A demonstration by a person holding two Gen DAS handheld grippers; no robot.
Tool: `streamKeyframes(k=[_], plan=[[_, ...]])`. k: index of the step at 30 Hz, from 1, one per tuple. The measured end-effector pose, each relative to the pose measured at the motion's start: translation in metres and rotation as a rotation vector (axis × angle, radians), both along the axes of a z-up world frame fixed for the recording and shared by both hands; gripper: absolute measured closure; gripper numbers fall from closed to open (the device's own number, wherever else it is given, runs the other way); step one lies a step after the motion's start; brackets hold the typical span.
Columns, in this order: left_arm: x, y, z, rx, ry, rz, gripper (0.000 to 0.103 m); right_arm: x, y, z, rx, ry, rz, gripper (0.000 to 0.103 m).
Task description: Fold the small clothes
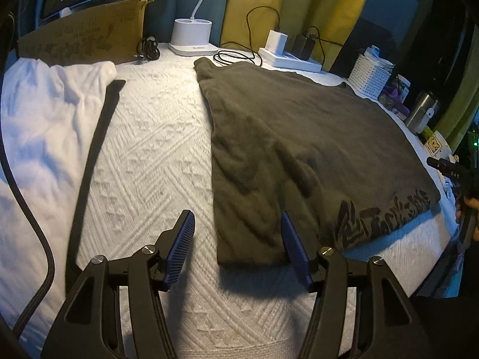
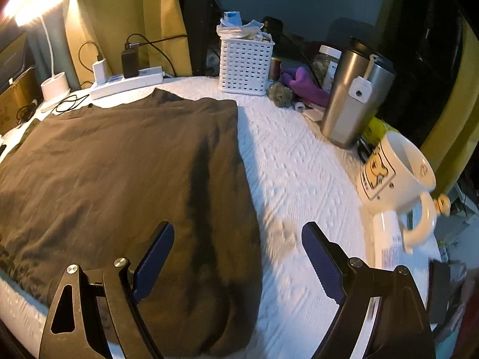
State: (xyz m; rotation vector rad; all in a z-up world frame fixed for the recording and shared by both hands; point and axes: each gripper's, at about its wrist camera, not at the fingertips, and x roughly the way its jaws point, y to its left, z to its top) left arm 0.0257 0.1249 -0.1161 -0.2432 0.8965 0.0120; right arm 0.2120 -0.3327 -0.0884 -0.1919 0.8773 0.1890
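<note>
A dark olive T-shirt (image 1: 302, 149) lies flat on the white textured cover (image 1: 155, 161), with black lettering near its right front corner. My left gripper (image 1: 236, 224) is open and empty, hovering over the shirt's near left corner. In the right wrist view the same shirt (image 2: 119, 173) fills the left half. My right gripper (image 2: 238, 236) is open and empty, straddling the shirt's right edge near its front corner. The other gripper also shows at the far right of the left wrist view (image 1: 458, 179).
A white garment (image 1: 45, 125) with a black strap (image 1: 95, 155) lies at left. At the back stand a cardboard box (image 1: 86, 39), a lamp base (image 1: 193, 36), a power strip (image 1: 290, 58) and cables. At right stand a white basket (image 2: 245, 65), a steel tumbler (image 2: 350, 95) and a mug (image 2: 395, 173).
</note>
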Motion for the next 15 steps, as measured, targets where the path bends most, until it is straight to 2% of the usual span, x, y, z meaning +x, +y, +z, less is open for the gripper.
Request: streamKeyframes(k=[8,9,10,11,12,15], plan=[[-0.005,-0.009,-0.007,0.029,-0.051,0.013,0.045,-0.031,-0.011,-0.010,0.038,0.010,-0.019,0.015],[-0.005,-0.011,-0.007,0.039,-0.057,0.008,0.068,-0.034,-0.014,-0.011,0.042,0.012,-0.027,0.015],[-0.003,-0.012,-0.008,0.037,-0.058,-0.005,0.081,-0.037,-0.019,-0.013,0.045,0.014,-0.038,0.015],[-0.002,-0.013,-0.009,0.027,-0.051,-0.014,0.089,-0.040,-0.024,-0.014,0.050,0.018,-0.051,0.015],[-0.001,-0.012,-0.008,0.027,-0.052,-0.009,0.095,-0.042,-0.028,-0.015,0.054,0.020,-0.061,0.015],[-0.004,-0.009,0.002,0.064,-0.069,0.026,0.096,-0.050,-0.042,-0.016,0.063,0.021,-0.095,0.015]])
